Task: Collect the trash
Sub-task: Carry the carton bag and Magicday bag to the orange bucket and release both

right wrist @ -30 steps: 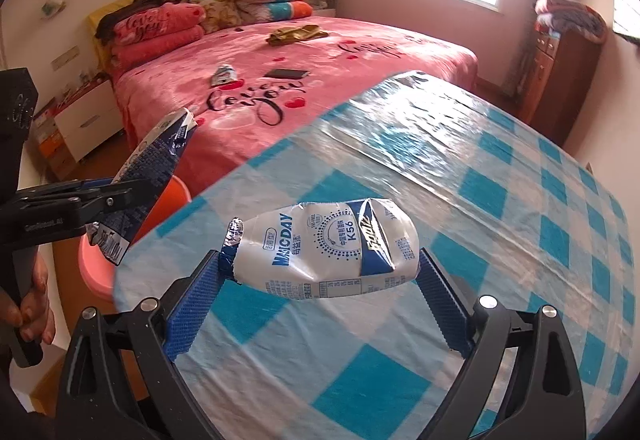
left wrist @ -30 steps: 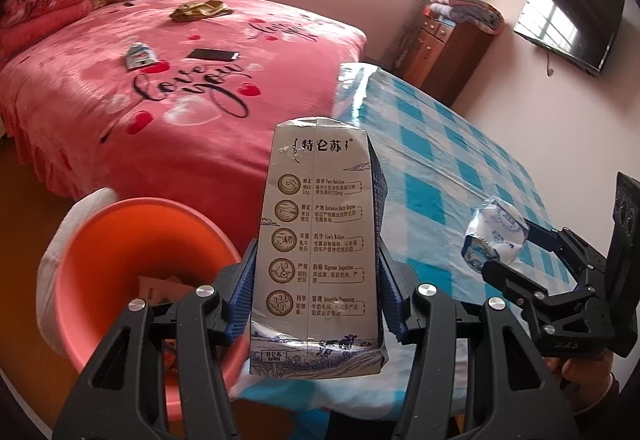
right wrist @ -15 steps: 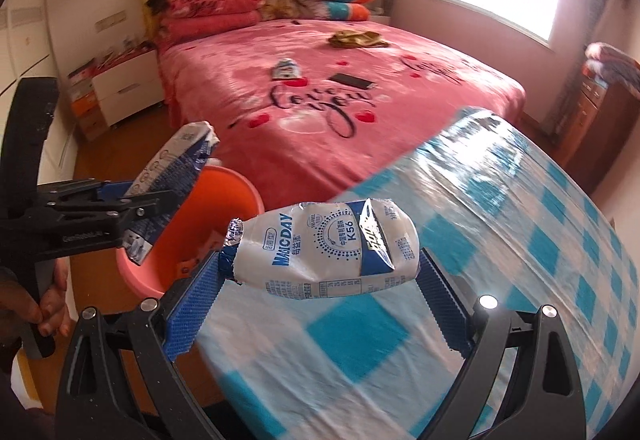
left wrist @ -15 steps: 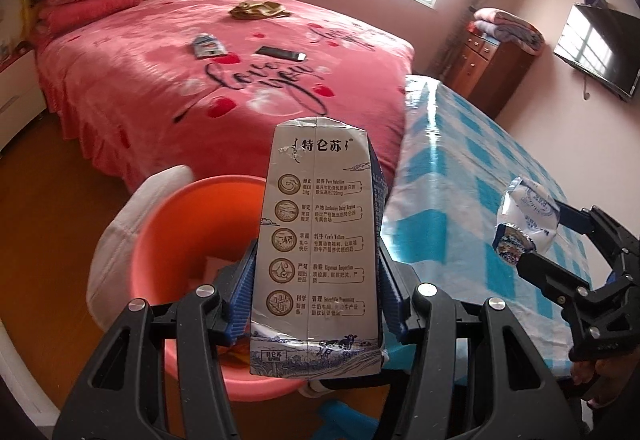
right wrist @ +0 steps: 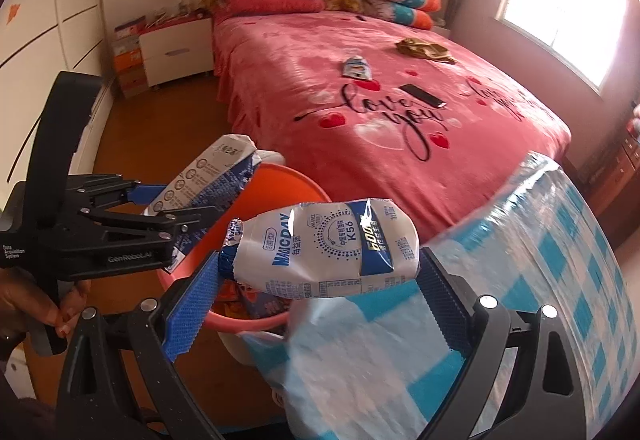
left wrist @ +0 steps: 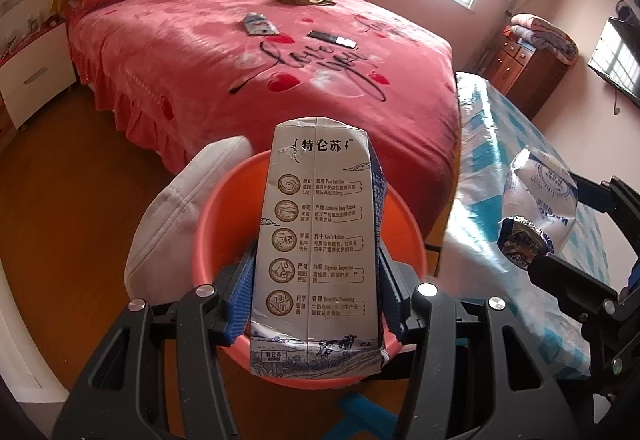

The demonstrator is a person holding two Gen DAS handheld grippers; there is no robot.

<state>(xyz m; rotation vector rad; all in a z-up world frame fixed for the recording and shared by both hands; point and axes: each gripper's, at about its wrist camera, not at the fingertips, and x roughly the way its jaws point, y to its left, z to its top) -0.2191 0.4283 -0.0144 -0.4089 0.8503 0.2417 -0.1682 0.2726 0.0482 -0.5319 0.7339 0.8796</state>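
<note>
Now carried off the checked table (right wrist: 540,280) to hang over the orange bin (left wrist: 224,224), left gripper (left wrist: 316,304) clamped on the milk carton (left wrist: 320,240), right gripper (right wrist: 320,296) clamped on the milk pouch (right wrist: 328,252) nearby, both ready to drop.

The milk carton (left wrist: 316,252) hides most of the orange bin's (left wrist: 208,240) inside. The counter's (right wrist: 540,280) near edge is blurred and cut off.

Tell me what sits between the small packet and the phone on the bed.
Nothing: in the right wrist view, only bare pink bedspread separates the packet from the phone.
</note>
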